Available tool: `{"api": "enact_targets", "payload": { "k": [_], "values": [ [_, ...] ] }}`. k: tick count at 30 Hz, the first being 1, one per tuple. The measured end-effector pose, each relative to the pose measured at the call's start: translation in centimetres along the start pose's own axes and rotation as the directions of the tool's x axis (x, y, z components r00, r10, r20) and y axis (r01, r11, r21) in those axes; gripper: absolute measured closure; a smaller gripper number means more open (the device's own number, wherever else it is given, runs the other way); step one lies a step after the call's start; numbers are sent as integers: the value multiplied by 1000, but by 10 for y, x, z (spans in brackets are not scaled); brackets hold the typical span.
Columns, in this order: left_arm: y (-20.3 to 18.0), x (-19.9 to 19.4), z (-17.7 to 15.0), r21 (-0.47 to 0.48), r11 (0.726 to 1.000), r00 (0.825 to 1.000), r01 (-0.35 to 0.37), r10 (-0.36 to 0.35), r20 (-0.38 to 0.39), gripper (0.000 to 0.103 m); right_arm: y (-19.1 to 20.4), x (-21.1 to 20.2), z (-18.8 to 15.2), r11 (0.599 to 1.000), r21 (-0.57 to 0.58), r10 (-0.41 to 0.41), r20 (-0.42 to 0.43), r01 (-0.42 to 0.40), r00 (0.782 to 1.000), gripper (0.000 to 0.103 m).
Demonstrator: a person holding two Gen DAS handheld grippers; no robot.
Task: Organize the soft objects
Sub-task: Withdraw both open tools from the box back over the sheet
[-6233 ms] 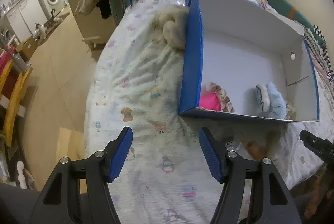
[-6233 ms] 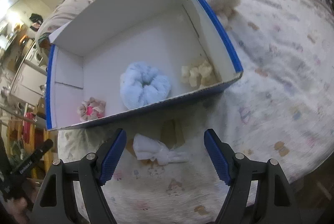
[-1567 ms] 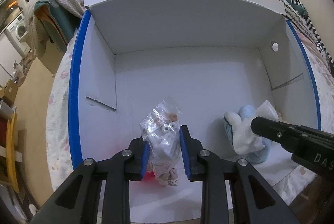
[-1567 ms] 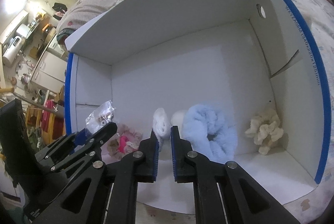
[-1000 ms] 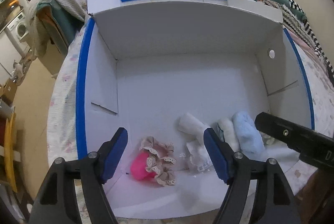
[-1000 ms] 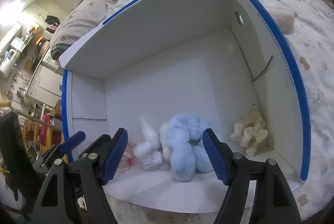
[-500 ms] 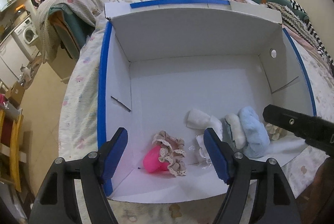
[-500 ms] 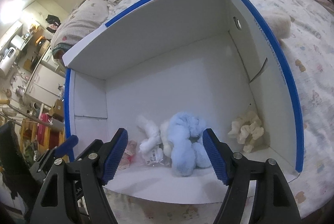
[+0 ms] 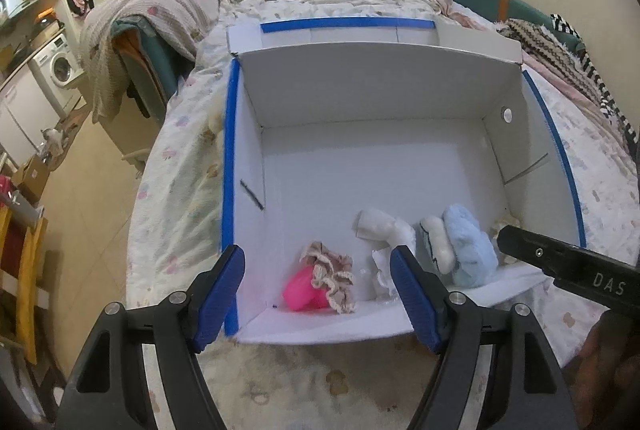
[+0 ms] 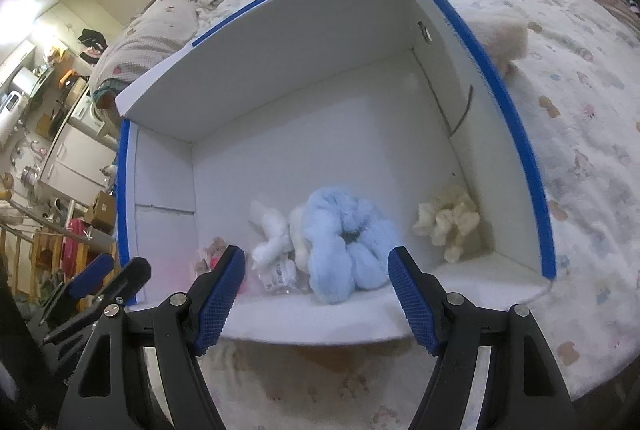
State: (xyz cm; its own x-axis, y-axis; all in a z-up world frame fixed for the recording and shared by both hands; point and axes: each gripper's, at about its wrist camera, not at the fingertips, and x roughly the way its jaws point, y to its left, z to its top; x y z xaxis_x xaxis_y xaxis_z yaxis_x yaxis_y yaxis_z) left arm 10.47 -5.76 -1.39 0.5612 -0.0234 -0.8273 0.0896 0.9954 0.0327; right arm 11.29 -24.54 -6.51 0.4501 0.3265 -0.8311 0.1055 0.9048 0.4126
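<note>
Both grippers hang with jaws spread wide and holding nothing, just outside the near wall of a white, blue-edged cardboard box (image 9: 372, 165) that sits on a patterned bedsheet (image 9: 180, 189). The left gripper (image 9: 318, 294) faces a pink item with a frilly beige trim (image 9: 316, 282), which lies near the box's near left corner. The right gripper (image 10: 316, 292) faces a fluffy light-blue scrunchie (image 10: 344, 238) at the middle of the near wall. A white cloth bundle (image 10: 270, 234) touches the scrunchie's left side, with a small clear plastic packet (image 10: 278, 276) just in front. A cream fuzzy piece (image 10: 448, 226) sits apart in the near right corner. Another cream furry item (image 10: 504, 37) lies on the sheet outside the box's right wall.
</note>
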Motion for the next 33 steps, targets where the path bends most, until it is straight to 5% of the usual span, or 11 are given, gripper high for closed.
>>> {"api": "enact_targets", "payload": {
  "k": [13, 23, 33],
  "values": [
    [26, -24, -31, -110, 994, 1000, 15, -17, -21, 30, 10, -28, -30, 997, -72, -21, 53, 24, 998, 25],
    [29, -26, -55, -112, 994, 999, 10, -16, -52, 30, -4, -27, -48, 998, -48, -48, 6, 48, 999, 25],
    [43, -6, -72, -135, 991, 992, -15, -1, -122, 30, -61, -12, -48, 990, 119, -65, -74, 74, 995, 25]
  ]
}}
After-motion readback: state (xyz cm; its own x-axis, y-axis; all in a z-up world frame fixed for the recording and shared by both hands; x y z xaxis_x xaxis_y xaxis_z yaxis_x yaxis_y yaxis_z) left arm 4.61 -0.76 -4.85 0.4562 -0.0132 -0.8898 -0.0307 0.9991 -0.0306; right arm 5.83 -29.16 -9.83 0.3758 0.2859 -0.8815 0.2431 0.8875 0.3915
